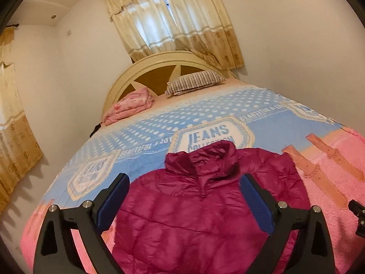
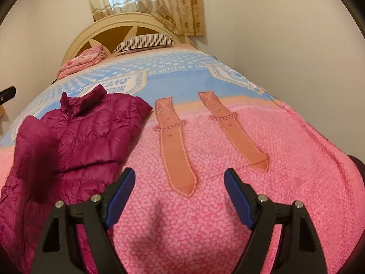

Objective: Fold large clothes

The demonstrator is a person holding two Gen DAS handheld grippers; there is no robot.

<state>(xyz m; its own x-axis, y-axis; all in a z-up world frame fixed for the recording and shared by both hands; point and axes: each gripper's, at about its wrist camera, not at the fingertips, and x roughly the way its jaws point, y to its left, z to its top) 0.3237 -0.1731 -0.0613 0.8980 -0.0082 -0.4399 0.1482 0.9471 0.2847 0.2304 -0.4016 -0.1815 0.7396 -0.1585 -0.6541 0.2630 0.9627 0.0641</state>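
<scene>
Jacket (image 1: 196, 210) lies on the bed (image 1: 146, 123), ahead of our left tool (image 1: 184, 203), which gapes wide and grips nothing. Right tool (image 2: 179, 196), also open and empty, has it off to its left. We judge sleeves tucked inward; crosswise fold remains.

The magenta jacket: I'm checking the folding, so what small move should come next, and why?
Probably lower the open left gripper onto the magenta jacket to take a side edge: the jacket lies on the blanket, neither gripper holds anything, and the right gripper hovers beside it.
</scene>
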